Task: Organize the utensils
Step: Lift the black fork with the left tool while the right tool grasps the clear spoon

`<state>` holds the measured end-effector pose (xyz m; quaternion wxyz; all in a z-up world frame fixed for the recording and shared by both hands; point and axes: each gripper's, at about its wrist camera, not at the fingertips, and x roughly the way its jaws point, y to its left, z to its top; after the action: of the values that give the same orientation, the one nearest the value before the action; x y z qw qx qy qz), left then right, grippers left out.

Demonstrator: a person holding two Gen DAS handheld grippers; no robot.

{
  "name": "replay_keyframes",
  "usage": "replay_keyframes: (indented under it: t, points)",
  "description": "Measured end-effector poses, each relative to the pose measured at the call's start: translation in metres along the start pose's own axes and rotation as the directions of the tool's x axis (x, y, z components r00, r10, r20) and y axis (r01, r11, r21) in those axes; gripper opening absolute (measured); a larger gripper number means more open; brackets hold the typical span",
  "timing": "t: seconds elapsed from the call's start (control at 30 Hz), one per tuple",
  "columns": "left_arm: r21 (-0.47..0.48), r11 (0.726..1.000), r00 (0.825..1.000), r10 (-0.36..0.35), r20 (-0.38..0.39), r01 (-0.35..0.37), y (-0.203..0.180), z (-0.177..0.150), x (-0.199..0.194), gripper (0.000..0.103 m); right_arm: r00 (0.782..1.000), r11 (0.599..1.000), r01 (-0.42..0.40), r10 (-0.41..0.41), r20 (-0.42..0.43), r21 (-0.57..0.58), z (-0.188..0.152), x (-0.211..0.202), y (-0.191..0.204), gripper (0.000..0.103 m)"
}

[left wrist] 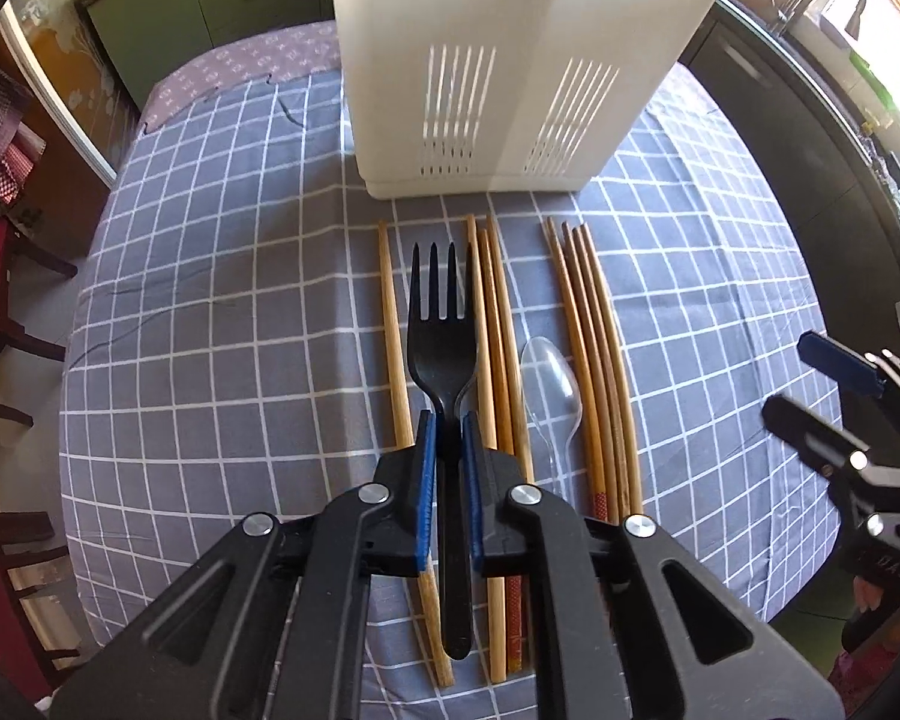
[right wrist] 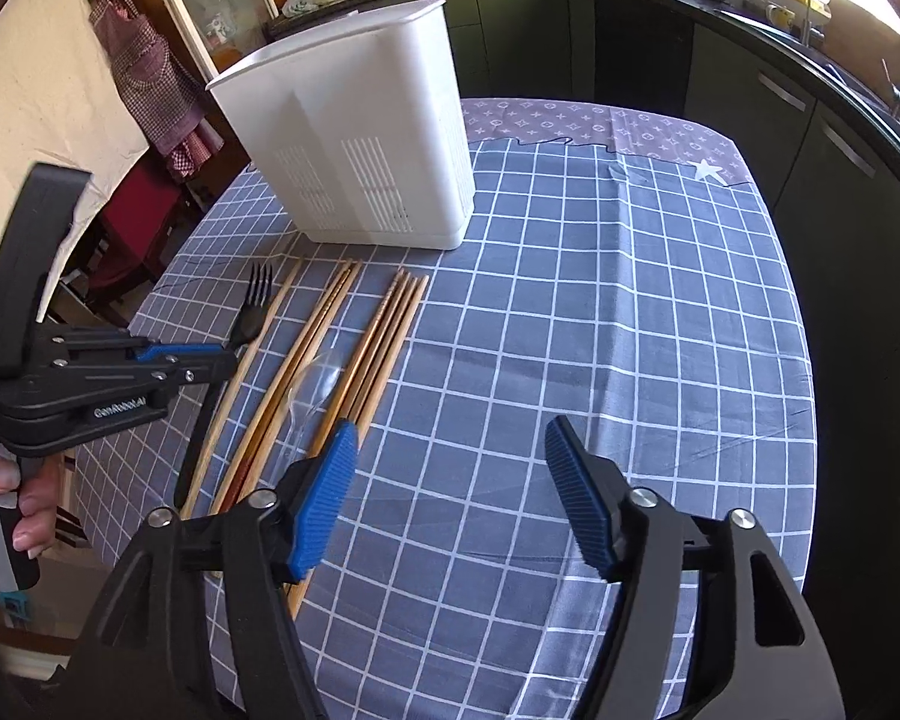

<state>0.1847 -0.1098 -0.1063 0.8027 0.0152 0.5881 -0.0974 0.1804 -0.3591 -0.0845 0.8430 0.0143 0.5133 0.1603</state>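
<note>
My left gripper is shut on the neck of a black plastic fork, tines pointing at the white slotted utensil holder. From the right wrist view the fork is in the left gripper just above the cloth. Several wooden chopsticks and a clear plastic spoon lie on the checked tablecloth in front of the holder. My right gripper is open and empty, over the cloth right of the chopsticks and spoon. The holder stands at the back.
The table's right half is bare checked cloth. Dark kitchen cabinets run along the right and back. Chairs stand at the left of the table. The table's near edge is just below the grippers.
</note>
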Motion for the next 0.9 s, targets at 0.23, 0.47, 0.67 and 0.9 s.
replay_keyframes:
  t: [0.23,0.47,0.67,0.9]
  points:
    - [-0.015,1.000,0.991,0.000,0.135,0.002,0.020,-0.004,-0.045,0.009,0.994,0.999,-0.022,0.017,-0.107,-0.043,0.008,0.018,0.046,0.055]
    - [-0.013,1.000,0.970,0.031,0.240,-0.029,0.044,-0.009,-0.077,0.009,0.971,0.999,-0.037,0.030,-0.237,-0.027,0.008,0.054,0.082,0.011]
    - [-0.007,1.000,0.961,0.031,0.275,-0.031,0.057,-0.017,-0.089,0.009,0.952,1.000,0.015,-0.009,-0.307,0.016,0.008,0.082,0.089,0.010]
    - [0.011,1.000,0.963,0.009,0.270,-0.013,0.061,-0.023,-0.086,0.009,0.939,0.997,0.058,-0.039,-0.341,0.045,0.019,0.095,0.089,0.017]
